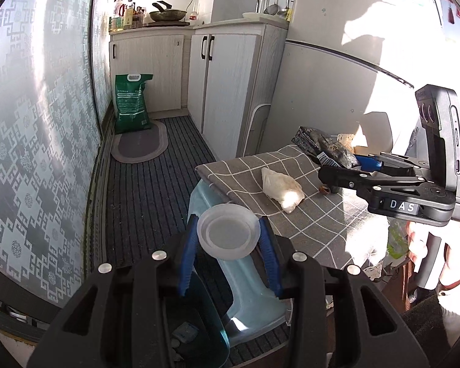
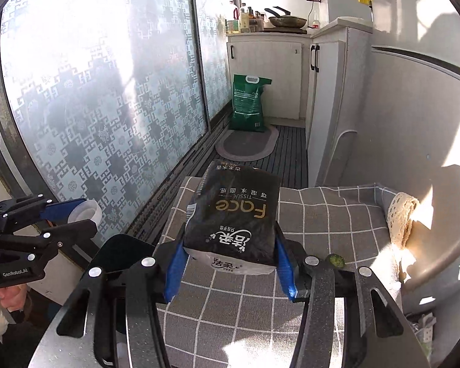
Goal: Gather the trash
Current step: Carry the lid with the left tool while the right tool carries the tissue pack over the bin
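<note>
My left gripper (image 1: 228, 239) is shut on a translucent white plastic lid (image 1: 228, 230) and holds it above a dark-rimmed trash bin (image 1: 199, 331) on the floor beside a blue stool (image 1: 248, 288). It also shows in the right wrist view (image 2: 73, 214) at the left. My right gripper (image 2: 230, 263) is shut on a black tissue pack (image 2: 236, 217) over the grey checked tablecloth (image 2: 260, 306). In the left wrist view the right gripper (image 1: 346, 168) holds the pack (image 1: 325, 147) at the table's far side. A crumpled white wrapper (image 1: 280, 188) lies on the cloth.
A small green scrap (image 2: 335, 260) lies on the cloth right of my right gripper. A cream lace roll (image 2: 403, 217) sits at the table's right edge. A green sack (image 1: 132, 104) and oval mat (image 1: 139, 144) stand by the cabinets (image 1: 230, 79). A frosted sliding door (image 1: 30, 122) runs along the left.
</note>
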The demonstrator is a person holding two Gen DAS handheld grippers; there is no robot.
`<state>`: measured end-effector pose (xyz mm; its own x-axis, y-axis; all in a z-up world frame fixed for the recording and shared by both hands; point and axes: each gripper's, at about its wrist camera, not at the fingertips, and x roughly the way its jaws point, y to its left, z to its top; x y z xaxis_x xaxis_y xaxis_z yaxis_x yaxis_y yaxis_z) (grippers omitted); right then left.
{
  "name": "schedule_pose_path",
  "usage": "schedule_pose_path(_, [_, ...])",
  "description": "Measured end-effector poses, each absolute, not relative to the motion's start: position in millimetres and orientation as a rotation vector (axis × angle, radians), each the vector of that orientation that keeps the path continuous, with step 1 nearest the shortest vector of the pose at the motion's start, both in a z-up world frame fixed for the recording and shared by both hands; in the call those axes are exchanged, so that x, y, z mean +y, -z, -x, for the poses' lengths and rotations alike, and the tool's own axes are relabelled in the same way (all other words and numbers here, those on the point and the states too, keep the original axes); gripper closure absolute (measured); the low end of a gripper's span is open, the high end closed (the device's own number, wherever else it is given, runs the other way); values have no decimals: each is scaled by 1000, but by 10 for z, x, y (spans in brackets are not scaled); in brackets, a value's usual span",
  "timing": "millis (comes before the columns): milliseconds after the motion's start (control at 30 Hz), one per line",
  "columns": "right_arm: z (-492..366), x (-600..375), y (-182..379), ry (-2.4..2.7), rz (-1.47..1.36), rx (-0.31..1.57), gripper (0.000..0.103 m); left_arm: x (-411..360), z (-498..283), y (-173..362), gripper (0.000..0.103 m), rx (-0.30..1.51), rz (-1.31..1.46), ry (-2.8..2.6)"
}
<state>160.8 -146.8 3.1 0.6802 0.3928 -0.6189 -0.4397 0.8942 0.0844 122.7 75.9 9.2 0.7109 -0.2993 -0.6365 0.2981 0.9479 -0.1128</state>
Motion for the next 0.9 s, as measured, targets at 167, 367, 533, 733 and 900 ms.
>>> schedule_pose_path(167, [-1537, -1233, -95, -535, 90, 670, 52, 963, -1148, -88, 61, 706, 34, 260])
schedule_pose_path(367, [-1469, -951, -115, -611, 107, 675, 52, 1215, -1083, 7, 61, 730, 63, 200])
schedule_pose_path(533, [-1395, -708, -129, -681, 127, 678, 52, 1398, -1039, 181, 61, 771, 87, 163])
schedule_pose_path(733, [-1325, -439, -116, -738, 163, 692, 52, 1528, -1008, 417, 61, 825, 76, 137])
schedule_pose_path(900, [-1290, -275, -28, -769, 188, 716, 52, 1691, -1001, 594, 61, 867, 80, 108])
